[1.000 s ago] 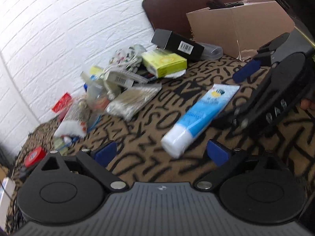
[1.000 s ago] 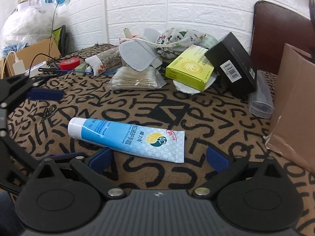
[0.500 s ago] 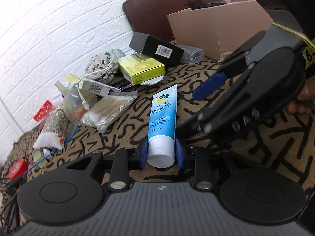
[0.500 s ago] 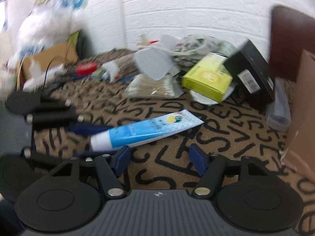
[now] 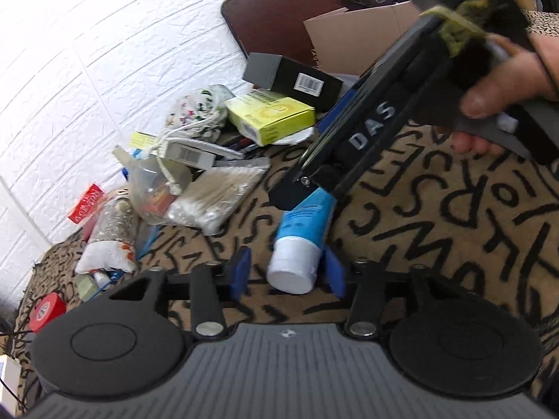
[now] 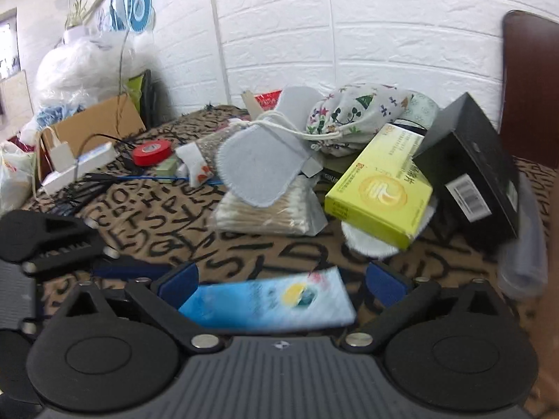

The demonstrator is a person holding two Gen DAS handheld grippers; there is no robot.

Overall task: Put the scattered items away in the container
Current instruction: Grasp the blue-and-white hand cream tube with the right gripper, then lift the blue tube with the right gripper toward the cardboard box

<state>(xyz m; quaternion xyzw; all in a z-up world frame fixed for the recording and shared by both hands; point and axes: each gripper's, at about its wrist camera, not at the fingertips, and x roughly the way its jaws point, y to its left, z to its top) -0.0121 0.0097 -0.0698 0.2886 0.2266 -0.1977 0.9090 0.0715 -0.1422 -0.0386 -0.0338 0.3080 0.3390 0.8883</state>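
Observation:
A blue and white tube (image 5: 300, 237) lies on the patterned cloth with its white cap end between the blue pads of my left gripper (image 5: 286, 274). The left pad stands a little off the cap, so the jaws are partly open. The tube's flat crimped end (image 6: 276, 300) lies between the fingers of my right gripper (image 6: 279, 281), which is open and wider than the tube. The right gripper's body (image 5: 363, 132) crosses over the tube in the left wrist view. The cardboard box (image 5: 353, 38) stands at the back right.
A pile lies by the wall: yellow box (image 6: 380, 192), black box (image 6: 468, 174), cotton swab bag (image 6: 269, 213), floral pouch (image 6: 353, 122), grey pad (image 6: 262, 164), red tape roll (image 6: 152, 150). A power strip with cables (image 6: 80, 167) lies at the left.
My left gripper closed on the tube's cap end, then loosened a little. My right gripper moved in over the tube's flat end, and the tube swung round.

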